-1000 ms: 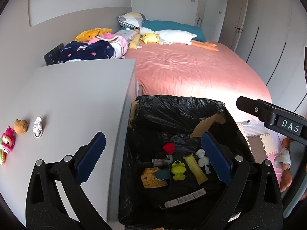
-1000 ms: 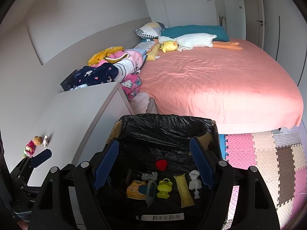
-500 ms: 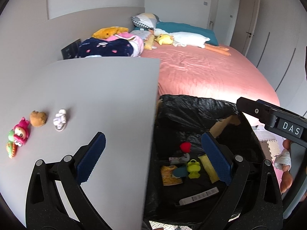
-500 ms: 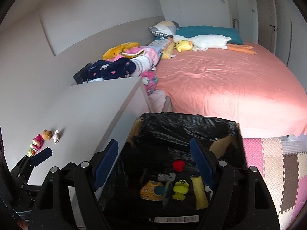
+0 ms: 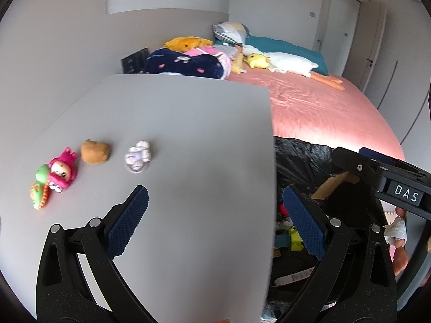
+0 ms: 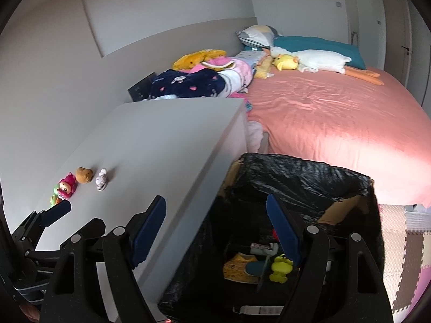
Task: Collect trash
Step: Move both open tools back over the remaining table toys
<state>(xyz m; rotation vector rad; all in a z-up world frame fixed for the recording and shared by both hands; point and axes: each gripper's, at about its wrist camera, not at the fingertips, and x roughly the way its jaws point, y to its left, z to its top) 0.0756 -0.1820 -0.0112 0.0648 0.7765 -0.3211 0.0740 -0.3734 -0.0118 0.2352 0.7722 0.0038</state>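
Both the left gripper point(image 5: 214, 216) and right gripper point(image 6: 215, 231) gape empty; the white toy point(image 5: 137, 156), left of centre, looks light and hard, best pinched across its middle.

Pink bed point(image 6: 336, 123) with white goose plush point(image 6: 320, 60) near teal pillow point(image 6: 317, 43).

1. Sitting on the table point(image 5: 188, 140), near its left edge: a row of small toys, with the bear head point(image 5: 95, 151) between the doll point(image 5: 60, 171) and the small figure point(image 5: 138, 156).
2. Standing just right of the table, below its top: the lined bin point(image 6: 301, 177), holding the frog toy point(image 6: 281, 266) and other bits.
3. Lying behind the table: piled blankets point(image 5: 188, 63).
4. Stretching right of the table, behind the bin: the bed point(image 6: 336, 118).
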